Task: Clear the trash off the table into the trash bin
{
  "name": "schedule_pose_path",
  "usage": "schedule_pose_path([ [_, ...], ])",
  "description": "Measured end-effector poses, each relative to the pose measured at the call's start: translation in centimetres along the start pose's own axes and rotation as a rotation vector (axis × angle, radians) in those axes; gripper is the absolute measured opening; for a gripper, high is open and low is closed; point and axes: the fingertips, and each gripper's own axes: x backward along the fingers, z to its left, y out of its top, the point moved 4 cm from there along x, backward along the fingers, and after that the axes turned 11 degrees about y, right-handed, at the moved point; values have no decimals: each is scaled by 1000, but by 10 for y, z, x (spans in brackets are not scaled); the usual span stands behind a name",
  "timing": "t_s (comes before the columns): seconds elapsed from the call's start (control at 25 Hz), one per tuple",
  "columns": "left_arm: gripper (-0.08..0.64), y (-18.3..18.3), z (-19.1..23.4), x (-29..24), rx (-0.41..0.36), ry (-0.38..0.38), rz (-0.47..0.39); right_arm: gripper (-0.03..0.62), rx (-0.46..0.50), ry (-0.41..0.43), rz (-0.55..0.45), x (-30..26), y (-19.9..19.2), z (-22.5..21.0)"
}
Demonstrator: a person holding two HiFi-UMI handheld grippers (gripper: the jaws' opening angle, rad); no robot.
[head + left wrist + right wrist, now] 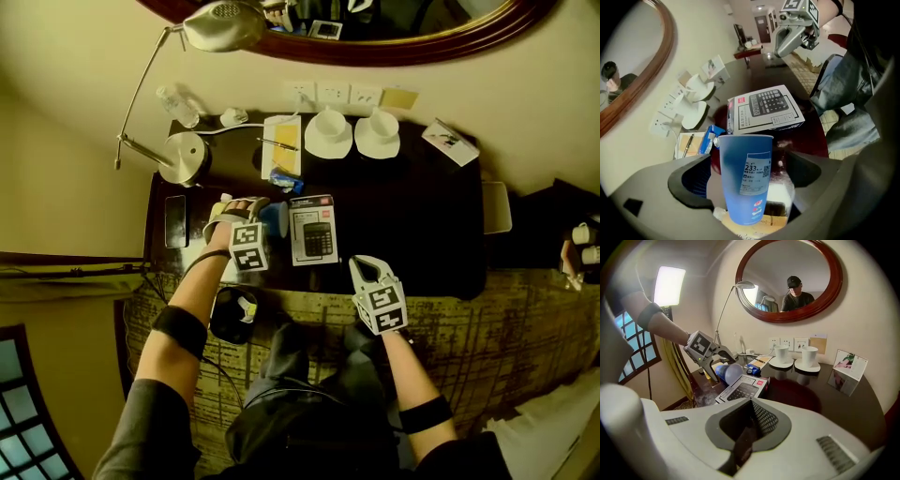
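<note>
From the head view, little looks cleared: the trash bin point(220, 323) stands on the floor just off the table's point(412, 216) near-left corner with something pale in it that I cannot identify, while the blue cup point(275, 217) is on the table near that corner, just beside the calculator box point(312, 230). The left gripper point(246, 204) is over the cup; the right gripper point(367, 267) hovers above the table's near edge. Two teacups point(328, 124) sit on saucers along the far edge, their contents too small to tell. In the left gripper view the jaws stand wide apart on either side of the cup, with a gap showing, so it is not yet gripped; pale scraps point(780, 197) lie under it and a blue packet point(708, 139) lies beyond, likely also trash. In the right gripper view the jaws are closed together on nothing, and the cup lies tilted, its mouth apparently empty.
</note>
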Motion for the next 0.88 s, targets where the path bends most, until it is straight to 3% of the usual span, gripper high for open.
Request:
schedule_pose_path([
  [0.32,495,2,-1,-16,45,9,1,2,9,-13,-2,1,0,0],
  [0.36,458,1,-1,-16,47,16,1,2,13,-16,-2,1,0,0],
  [0.4,377,1,-1,-16,52,27,3,2,14,-17,0,2,0,0],
  [0.88,365,2,18,21,154,108,-14,2,10,5,1,3,3,5],
])
